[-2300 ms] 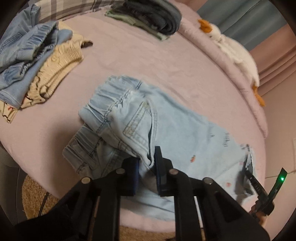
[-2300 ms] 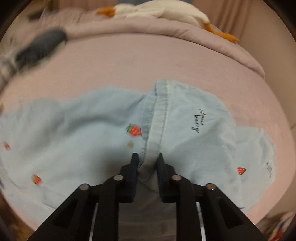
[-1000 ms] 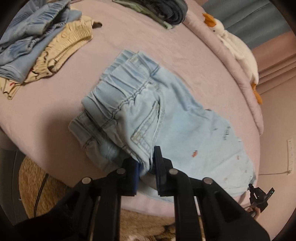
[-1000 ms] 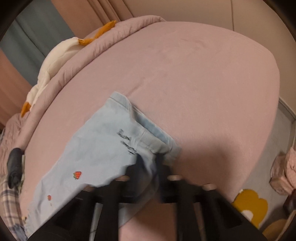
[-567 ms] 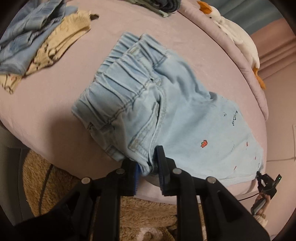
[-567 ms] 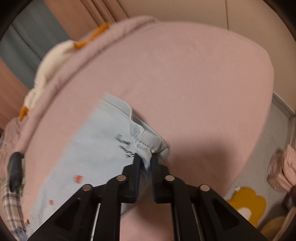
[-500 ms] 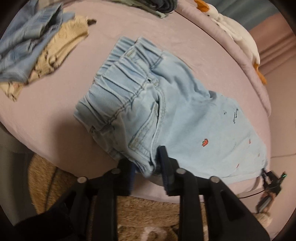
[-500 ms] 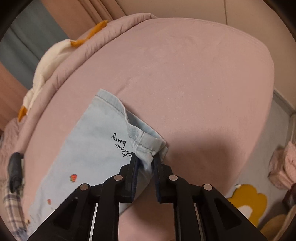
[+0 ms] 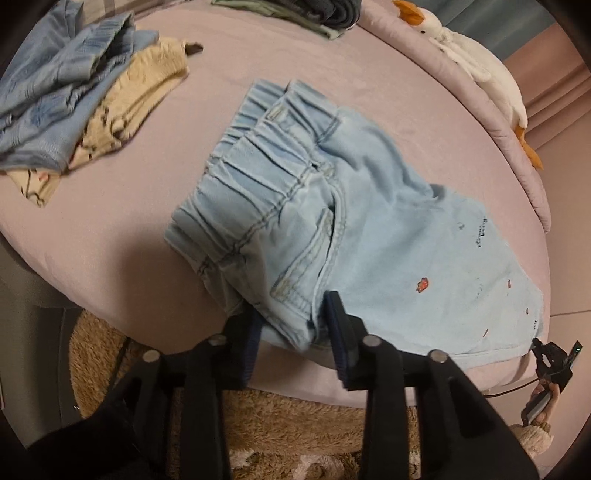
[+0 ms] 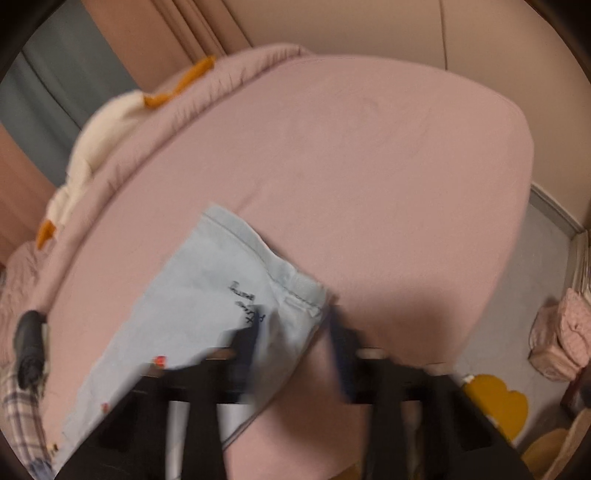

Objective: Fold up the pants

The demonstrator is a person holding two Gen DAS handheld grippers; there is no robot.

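The light blue denim pants [image 9: 351,221] lie folded lengthwise on the pink bed [image 9: 110,229], elastic waistband at the left, legs stretching right toward the bed's near edge. My left gripper [image 9: 293,325] is open, its jaws on either side of the waist-side fabric hanging over the bed edge. In the right wrist view the leg hems [image 10: 236,280] with black script lie on the bed. My right gripper [image 10: 293,332] is open, blurred by motion, with the hem corner between its jaws. The right gripper also shows small in the left wrist view [image 9: 554,363].
A pile of blue and cream clothes [image 9: 81,99] lies at the bed's left. Dark folded clothes [image 9: 325,11] sit at the far side. A white goose plush [image 9: 476,62] lies along the raised pink rim. A brown fuzzy rug [image 9: 295,424] covers the floor below.
Both grippers carried the pants toward the bed's near edge and laid them flat. Both have now opened and let go of the fabric; they were shut on it half a second ago.
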